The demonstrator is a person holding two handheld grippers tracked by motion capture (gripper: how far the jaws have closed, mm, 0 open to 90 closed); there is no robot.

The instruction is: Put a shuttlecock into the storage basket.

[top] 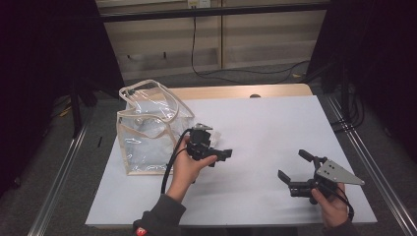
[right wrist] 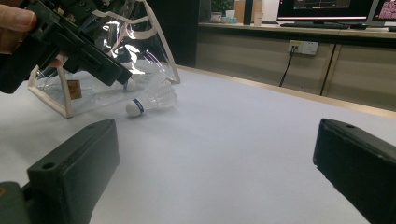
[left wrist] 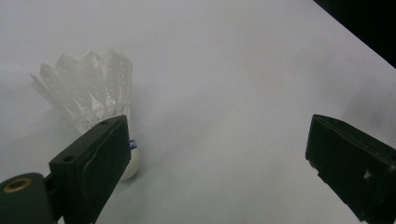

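The left gripper (top: 222, 155) is hovering with its jaws wide apart just beside the shuttlecock (left wrist: 95, 100), which is lying on the white table (top: 275, 128) next to the clear bag (top: 147, 130). The right gripper (top: 295, 167) is waiting well apart, jaws also spread and holding nothing

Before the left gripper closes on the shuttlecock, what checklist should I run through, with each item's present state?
1. Left gripper open: ok, jaws wide apart.
2. Shuttlecock between the jaws: not ok, it lies beside the left jaw.
3. Shuttlecock lying free on the table: ok, on its side, nothing on it.
4. Clear bag within reach: ok, it stands beside the left gripper.
5. Bag mouth open: cannot tell.
6. Right gripper out of the way: ok, open and apart.
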